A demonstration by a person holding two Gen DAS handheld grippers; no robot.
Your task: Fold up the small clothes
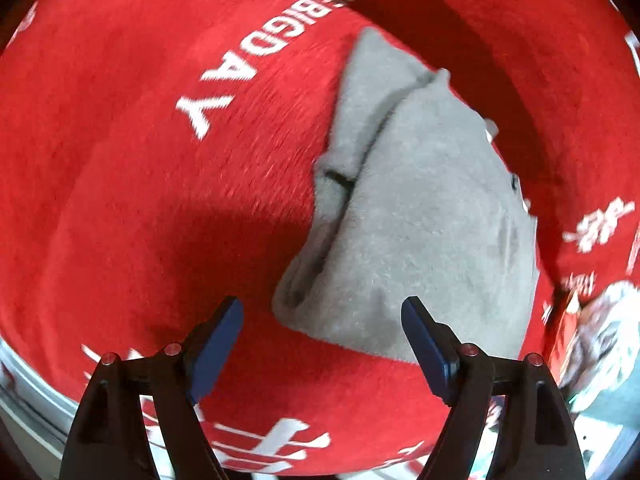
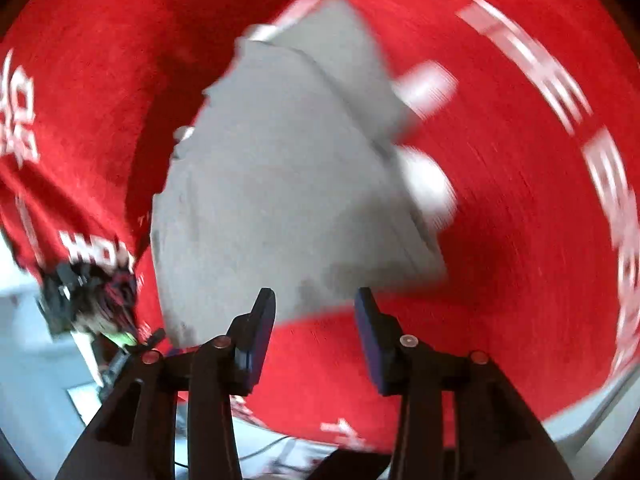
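- Left wrist view: the left gripper (image 1: pixel 322 322) is standing with jaws wide apart, gripping nothing — the folded grey garment (image 1: pixel 420 216) is lying just ahead, its near corner between the fingertips, on the red cloth (image 1: pixel 140 160) (white lettering).
- Right wrist view: the right gripper (image 2: pixel 315 312) is holding its jaws apart and empty — the grey garment (image 2: pixel 280 184) is lying just ahead, blurred.

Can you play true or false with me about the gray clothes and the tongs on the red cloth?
1. The gray garment lies on a red cloth. True.
2. The left tongs are squeezing the garment. False: they are open, holding nothing.
3. The red cloth has white letters. True.
4. The garment is spread out flat. False: it is folded over in layers.
5. The right tongs grip a sock. False: they are open and empty.
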